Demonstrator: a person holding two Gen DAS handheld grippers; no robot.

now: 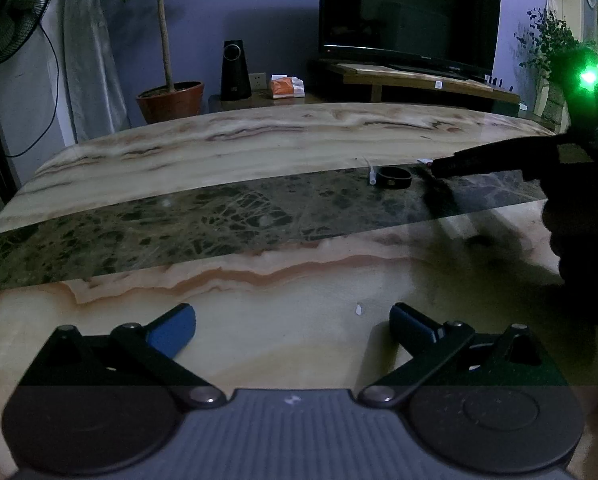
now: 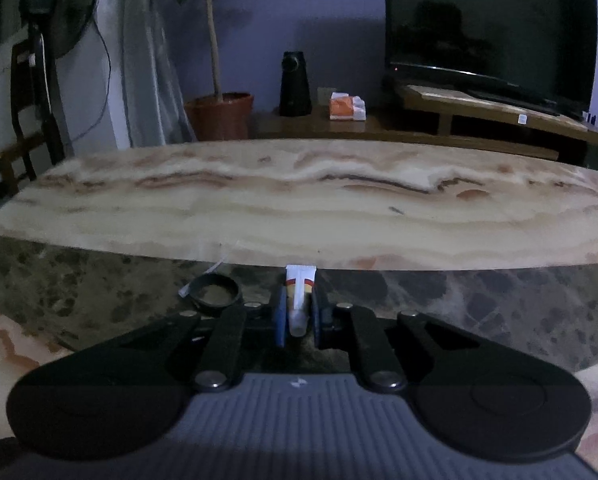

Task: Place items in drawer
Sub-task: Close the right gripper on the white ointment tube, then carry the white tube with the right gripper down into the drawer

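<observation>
Your right gripper (image 2: 297, 316) clamps a small tube (image 2: 299, 296), its print too dim to read. Your left gripper (image 1: 293, 328) hangs wide over the worktop (image 1: 259, 200), beside a black ring (image 2: 215, 289).

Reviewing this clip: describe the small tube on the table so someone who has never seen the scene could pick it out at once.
Start at the marble table and find its dark green band. On that band, between the blue pads of the right gripper, lies the small white tube with red and yellow print. The black ring to its left is round and dark, with a white strip behind it.
</observation>
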